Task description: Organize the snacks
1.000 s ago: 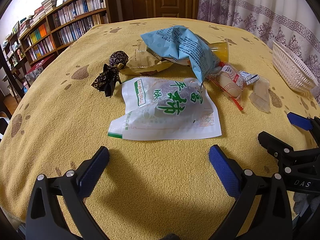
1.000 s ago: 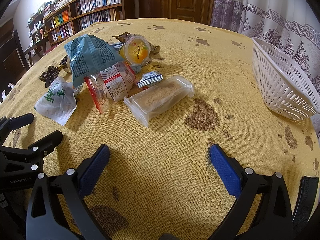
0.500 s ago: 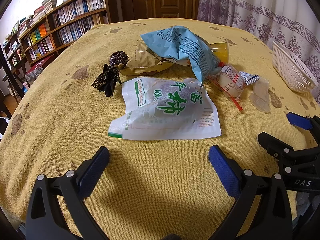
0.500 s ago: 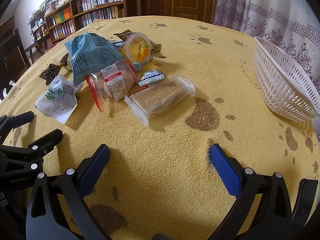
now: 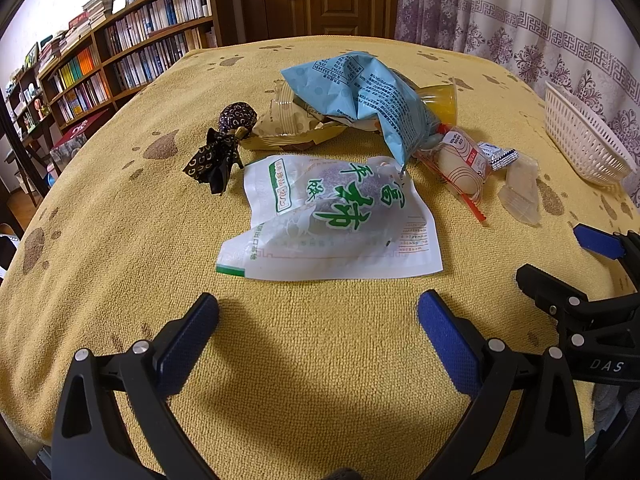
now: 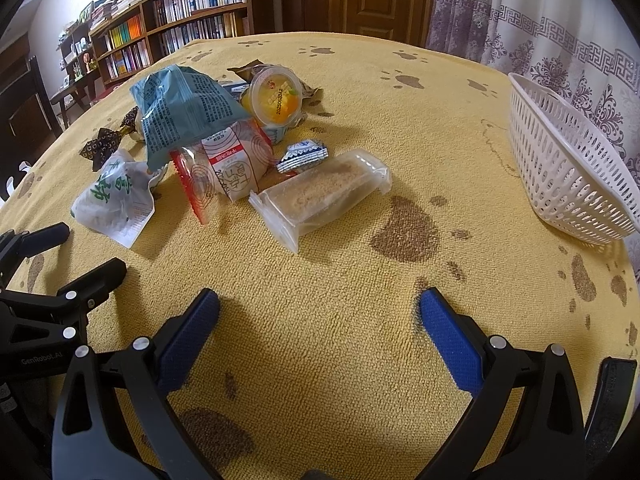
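white pkt (image 5: 328, 216) just ahead l gripper (image 5: 318, 320), apart.

Snack pile (image 6: 224, 148) — white basket (image 6: 568, 176) apart

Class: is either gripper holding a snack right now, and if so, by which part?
Nothing is held. The left gripper and right gripper are both open, empty above the cloth.

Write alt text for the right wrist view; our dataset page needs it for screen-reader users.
The open right gripper hovers over a yellow paw-print tablecloth, empty, facing a pile of wrapped snacks: a clear-wrapped cake bar nearest, a blue bag and a jelly cup behind. A white basket sits right.
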The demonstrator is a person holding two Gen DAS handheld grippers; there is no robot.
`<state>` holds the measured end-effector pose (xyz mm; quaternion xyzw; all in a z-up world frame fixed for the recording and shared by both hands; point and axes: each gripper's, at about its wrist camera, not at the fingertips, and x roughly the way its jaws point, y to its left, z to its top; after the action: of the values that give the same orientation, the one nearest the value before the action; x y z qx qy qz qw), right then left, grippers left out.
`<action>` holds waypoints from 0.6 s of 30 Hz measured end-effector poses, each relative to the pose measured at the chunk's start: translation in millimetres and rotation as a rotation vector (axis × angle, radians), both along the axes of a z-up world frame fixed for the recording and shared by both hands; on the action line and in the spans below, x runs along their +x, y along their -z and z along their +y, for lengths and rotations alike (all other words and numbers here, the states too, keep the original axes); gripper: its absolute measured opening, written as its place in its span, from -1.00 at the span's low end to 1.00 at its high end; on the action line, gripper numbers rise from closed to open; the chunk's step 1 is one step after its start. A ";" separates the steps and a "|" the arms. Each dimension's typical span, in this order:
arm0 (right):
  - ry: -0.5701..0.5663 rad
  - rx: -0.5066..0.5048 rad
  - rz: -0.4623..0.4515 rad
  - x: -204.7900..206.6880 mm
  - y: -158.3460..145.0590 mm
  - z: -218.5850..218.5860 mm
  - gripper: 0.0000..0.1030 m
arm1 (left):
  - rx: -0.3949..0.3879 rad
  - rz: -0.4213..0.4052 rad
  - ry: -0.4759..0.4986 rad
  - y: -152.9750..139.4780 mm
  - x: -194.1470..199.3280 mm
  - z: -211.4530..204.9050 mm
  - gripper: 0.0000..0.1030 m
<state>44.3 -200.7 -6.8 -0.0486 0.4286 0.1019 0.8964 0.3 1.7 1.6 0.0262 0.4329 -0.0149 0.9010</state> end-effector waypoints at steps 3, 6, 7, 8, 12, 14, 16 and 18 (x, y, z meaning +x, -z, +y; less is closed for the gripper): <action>0.000 0.001 0.000 0.1 -0.2 -0.5 0.96 | 0.000 0.000 0.000 -0.2 0.1 0.3 0.91; -0.001 0.002 0.000 0.4 -0.3 -0.8 0.96 | -0.001 0.000 0.000 -0.1 0.1 0.1 0.91; -0.002 0.002 0.000 0.4 -0.4 -0.8 0.96 | -0.002 0.001 0.001 -0.3 -0.5 1.1 0.91; -0.007 0.005 0.000 -0.4 2.0 1.6 0.96 | -0.003 0.002 0.003 -0.1 0.5 2.6 0.91; -0.042 0.048 -0.004 -3.2 -1.1 -6.8 0.96 | -0.023 0.023 0.060 -5.2 -2.0 12.5 0.91; -0.035 0.095 -0.009 -4.6 -3.6 -12.9 0.96 | -0.032 0.017 0.053 -7.9 -3.2 18.4 0.91; -0.015 0.118 -0.020 -5.7 -6.6 -18.3 0.96 | -0.045 0.001 0.030 -14.4 -4.5 29.2 0.91; -0.001 0.141 -0.035 -7.4 -11.1 -22.8 0.96 | -0.074 -0.021 -0.005 -24.1 -3.1 44.2 0.91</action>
<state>36.9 -223.6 4.3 0.0124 0.4045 0.1315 0.9049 -2.9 45.8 25.7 -0.0082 0.4225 -0.0283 0.9059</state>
